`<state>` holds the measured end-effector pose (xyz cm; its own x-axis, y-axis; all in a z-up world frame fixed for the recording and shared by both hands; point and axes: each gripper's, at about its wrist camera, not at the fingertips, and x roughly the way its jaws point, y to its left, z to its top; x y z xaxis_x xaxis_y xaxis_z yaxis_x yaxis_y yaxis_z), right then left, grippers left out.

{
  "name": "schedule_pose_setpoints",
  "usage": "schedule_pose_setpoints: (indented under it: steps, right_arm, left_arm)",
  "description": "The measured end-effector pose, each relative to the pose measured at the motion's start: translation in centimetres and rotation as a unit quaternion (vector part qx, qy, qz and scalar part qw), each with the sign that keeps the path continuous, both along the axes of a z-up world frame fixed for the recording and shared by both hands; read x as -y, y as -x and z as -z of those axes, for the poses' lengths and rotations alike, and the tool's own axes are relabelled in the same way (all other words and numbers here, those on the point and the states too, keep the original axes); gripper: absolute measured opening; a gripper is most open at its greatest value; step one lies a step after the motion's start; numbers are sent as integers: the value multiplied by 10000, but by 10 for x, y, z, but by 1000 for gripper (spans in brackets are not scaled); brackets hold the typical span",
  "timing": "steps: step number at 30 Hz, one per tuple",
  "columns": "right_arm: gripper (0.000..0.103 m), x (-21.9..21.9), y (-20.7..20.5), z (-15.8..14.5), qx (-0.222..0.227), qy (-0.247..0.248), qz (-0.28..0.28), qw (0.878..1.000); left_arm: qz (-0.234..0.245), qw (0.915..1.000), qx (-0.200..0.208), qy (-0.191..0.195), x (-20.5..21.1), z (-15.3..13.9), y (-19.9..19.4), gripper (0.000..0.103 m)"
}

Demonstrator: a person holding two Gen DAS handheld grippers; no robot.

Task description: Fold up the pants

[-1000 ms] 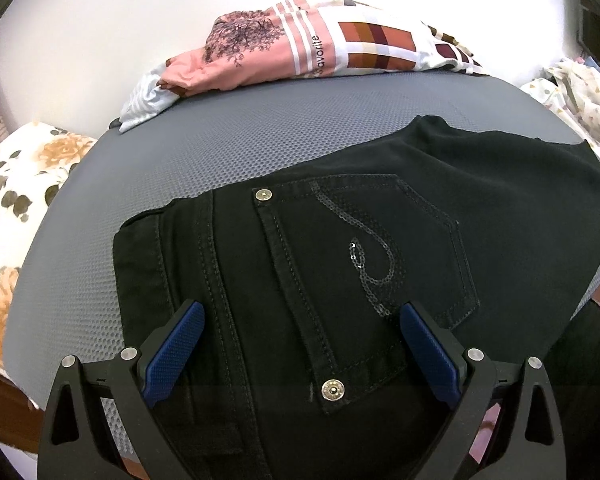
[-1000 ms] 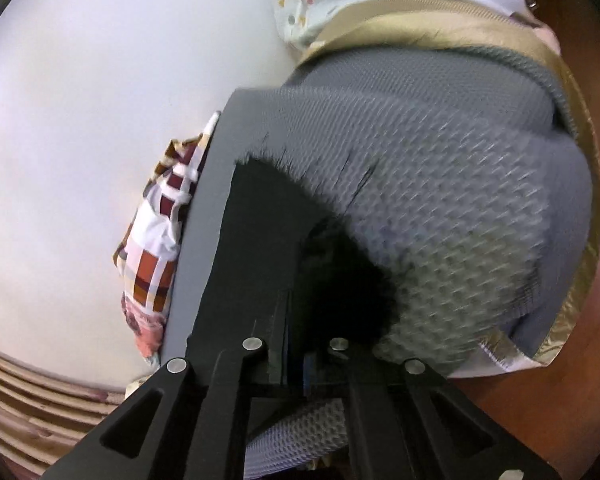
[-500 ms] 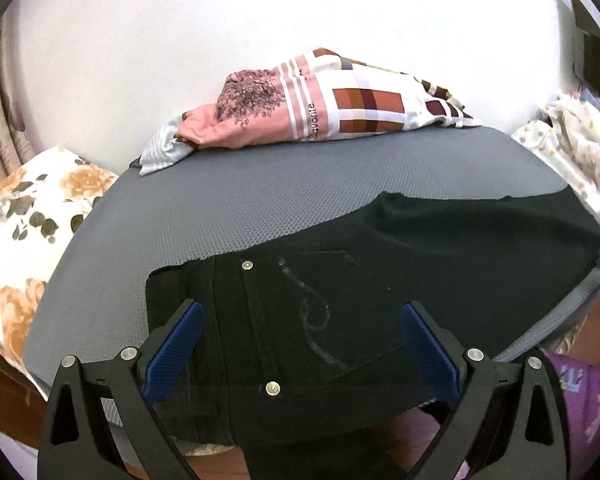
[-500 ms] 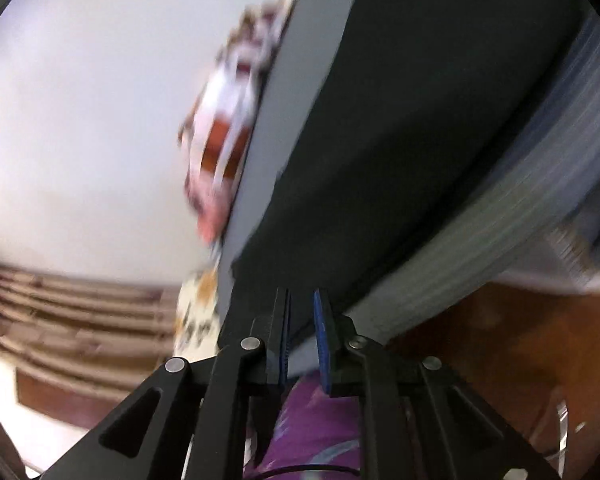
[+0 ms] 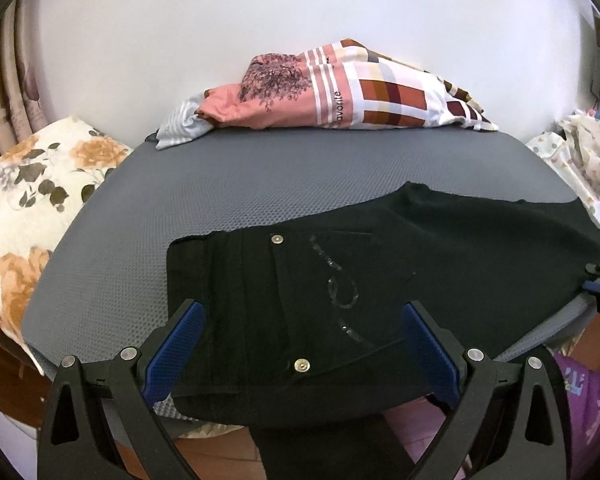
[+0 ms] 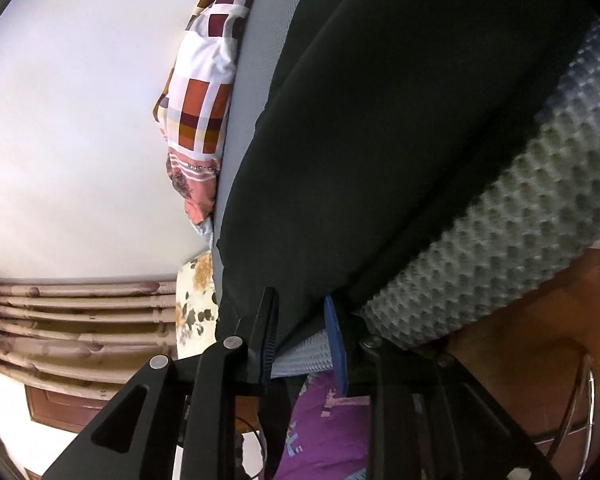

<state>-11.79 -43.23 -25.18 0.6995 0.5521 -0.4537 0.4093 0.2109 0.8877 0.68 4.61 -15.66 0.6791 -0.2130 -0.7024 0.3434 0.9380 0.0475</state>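
Observation:
Black pants [image 5: 460,248] lie flat along the near edge of a grey textured pad [image 5: 220,184], back pocket with a sequin swirl facing up. My left gripper [image 5: 300,308] hovers open above the waist end, its blue pads wide apart and holding nothing. My right gripper [image 6: 300,320] is at the other end of the pants [image 6: 380,120], at the pad's corner. Its jaws are opening, with the cloth's edge and the pad's rim in the narrow gap between them. A bit of that gripper shows at the pants' right tip [image 5: 599,278].
A pile of folded patterned clothes [image 5: 332,92] lies at the back of the pad against a white wall. A floral pillow [image 5: 32,208] is on the left, a pale printed cloth [image 5: 580,152] on the right. The person's purple garment [image 5: 580,408] and a wooden floor sit below the near edge.
My left gripper has risen and drawn back, so the pants look smaller. My right gripper swung across to the pants' far end, and its jaws went from shut to slightly parted.

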Motion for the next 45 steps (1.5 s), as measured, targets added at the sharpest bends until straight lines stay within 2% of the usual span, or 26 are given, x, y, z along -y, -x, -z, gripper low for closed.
schedule_pose_setpoints:
  steps: [2,7,9,10,12,14,16,19,22,27,28,30,32,33,34,36,40,42,45]
  right_arm:
    - [8,-3,-1,-5,-58,288,-24,9996]
    - [4,-15,0,-10,-204,776,-292,9964]
    - [5,-12,-1,-6,-129,620,-273,9976]
    - [10,-12,-2,-7,-79,573,-284,9979]
    - [10,-14,-6,-12,42,524,-411,9978]
    - [14,-20,-8,-17,95,602,-562,9966]
    - [18,-26,-10,-17,217,400,-663,9968]
    - [28,-38,-18,-17,378,138,-782,9961]
    - [37,-48,-24,-18,347,166,-930,9949]
    - [40,-57,-26,-15,260,108,-977,9948]
    - [41,-57,-26,-15,242,120,-982,9948]
    - [44,-58,-26,-15,220,137,-969,9950]
    - [50,-60,-28,-15,202,98,-915,9956]
    - [51,-60,-27,-14,190,75,-894,9958]
    - [51,-59,-27,-13,181,49,-879,9960]
    - [51,-57,-25,-11,166,19,-860,9962]
    - [51,-55,-25,-9,175,19,-854,9962]
    - [51,-56,-27,-10,210,46,-885,9958]
    - [51,-61,-30,-10,235,40,-926,9954]
  left_arm:
    - [-68,10000,41,-9,-3,-1,0,98]
    - [-453,9988,7,174,-31,-14,-6,98]
    - [-610,9975,-98,347,-50,-18,-9,98]
    - [-718,9965,-163,407,-60,-20,-10,98]
    - [-923,9941,-297,487,-79,-21,-10,98]
    - [-1122,9913,-417,539,-101,-19,-6,98]
    - [-1236,9887,-580,622,-116,-14,-2,98]
    - [-1210,9810,-1082,1060,-137,1,-1,98]
    - [-1096,9679,-1581,1618,-146,18,-5,98]
    - [-965,9463,-2040,2314,-146,41,-18,96]
    - [-954,9431,-2092,2401,-145,42,-21,94]
    - [-958,9421,-2217,2327,-141,47,-25,82]
    - [-883,9389,-2390,2314,-136,53,-28,57]
    - [-844,9386,-2422,2308,-134,54,-28,50]
    - [-762,9423,-2399,2206,-128,54,-27,39]
    - [-707,9568,-2194,1774,-116,47,-24,38]
    - [-686,9716,-1849,1308,-103,33,-22,34]
    - [-612,9806,-1540,1048,-93,18,-26,33]
    - [-527,9882,-1175,833,-87,4,-35,31]
